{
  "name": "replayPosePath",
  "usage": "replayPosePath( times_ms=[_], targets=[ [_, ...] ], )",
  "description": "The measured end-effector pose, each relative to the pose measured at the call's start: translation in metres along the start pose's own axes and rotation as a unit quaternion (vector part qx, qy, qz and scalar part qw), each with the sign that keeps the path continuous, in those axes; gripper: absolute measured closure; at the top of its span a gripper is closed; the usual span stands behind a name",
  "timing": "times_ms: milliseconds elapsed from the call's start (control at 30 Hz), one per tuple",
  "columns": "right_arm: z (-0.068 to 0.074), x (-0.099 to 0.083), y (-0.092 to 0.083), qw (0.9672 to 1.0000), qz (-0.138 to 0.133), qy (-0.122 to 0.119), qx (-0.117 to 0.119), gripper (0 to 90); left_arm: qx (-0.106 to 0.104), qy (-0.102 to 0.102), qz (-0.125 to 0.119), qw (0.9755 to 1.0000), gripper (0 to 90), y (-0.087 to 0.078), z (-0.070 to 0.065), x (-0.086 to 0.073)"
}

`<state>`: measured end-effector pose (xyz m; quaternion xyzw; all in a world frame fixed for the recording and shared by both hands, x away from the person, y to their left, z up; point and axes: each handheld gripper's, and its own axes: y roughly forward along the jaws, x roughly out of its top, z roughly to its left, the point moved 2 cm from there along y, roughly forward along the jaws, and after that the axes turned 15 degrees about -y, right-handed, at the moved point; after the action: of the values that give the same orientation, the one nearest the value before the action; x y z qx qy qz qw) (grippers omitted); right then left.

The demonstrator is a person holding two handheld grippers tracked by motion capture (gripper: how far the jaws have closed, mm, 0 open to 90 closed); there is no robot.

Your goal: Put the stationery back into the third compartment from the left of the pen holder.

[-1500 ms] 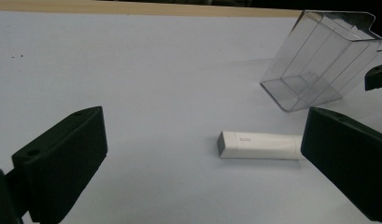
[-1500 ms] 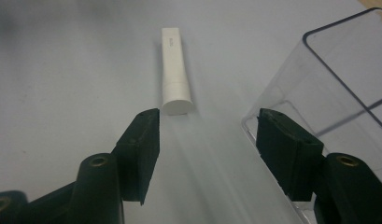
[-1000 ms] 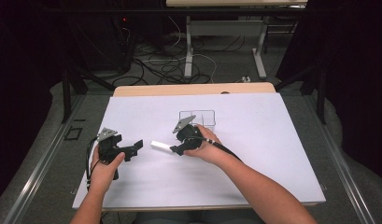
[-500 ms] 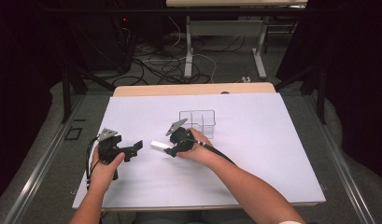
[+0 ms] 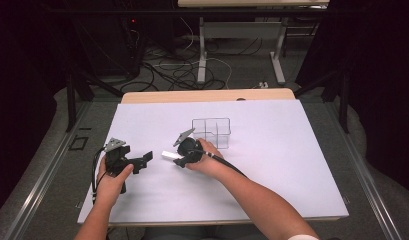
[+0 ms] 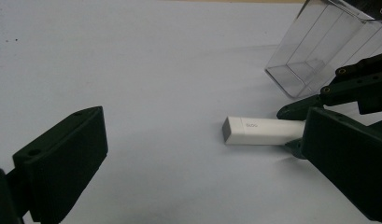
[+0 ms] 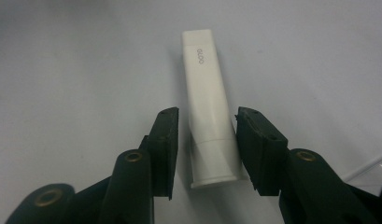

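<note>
**White tube between the closing jaws**

Black right gripper has been closing around the white tube, small gaps remaining. Keep it centred and squeeze gently. Left gripper waits open at left; clear organiser stands just beyond.

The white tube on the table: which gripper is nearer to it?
Right. The right gripper straddles the white tube, jaws just closing around it; the left gripper waits open, apart, beside it.

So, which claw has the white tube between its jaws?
The right claw: its jaws have just been closing around the white tube; the left claw stands open.
</note>
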<state>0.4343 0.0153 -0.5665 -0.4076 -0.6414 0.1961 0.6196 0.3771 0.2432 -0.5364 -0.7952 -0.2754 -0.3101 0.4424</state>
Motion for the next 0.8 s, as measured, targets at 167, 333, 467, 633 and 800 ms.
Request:
replayPosePath(
  times_ms=[167, 333, 467, 633, 800],
  targets=[
    [-0.0014, -0.0009, 0.0015, 1.0, 0.007, -0.005, 0.0, 64.6, 0.0, 0.0, 0.002, 1.0, 0.7, 0.0005, -0.0007, -0.0001],
    [-0.0015, -0.001, 0.0018, 0.9999, 0.009, -0.01, 0.005, 66.5, -0.001, 0.003, 0.001, 1.0, 0.7, 0.0012, -0.001, -0.0001],
    [-0.001, 0.0009, 0.0022, 0.9998, 0.015, -0.014, 0.005, 66.9, 0.002, -0.001, 0.001, 1.0, 0.7, 0.0, 0.0006, 0.0007],
    [0.0002, 0.0024, 0.0021, 0.9996, 0.021, -0.017, 0.001, 67.2, 0.002, -0.001, -0.001, 1.0, 0.7, -0.0004, 0.0011, 0.0011],
    [0.0013, 0.0028, 0.0004, 0.9996, 0.02, -0.022, -0.002, 67.3, 0.001, 0.0, 0.0, 1.0, 0.7, -0.0004, 0.0007, 0.0011]
  ],
)
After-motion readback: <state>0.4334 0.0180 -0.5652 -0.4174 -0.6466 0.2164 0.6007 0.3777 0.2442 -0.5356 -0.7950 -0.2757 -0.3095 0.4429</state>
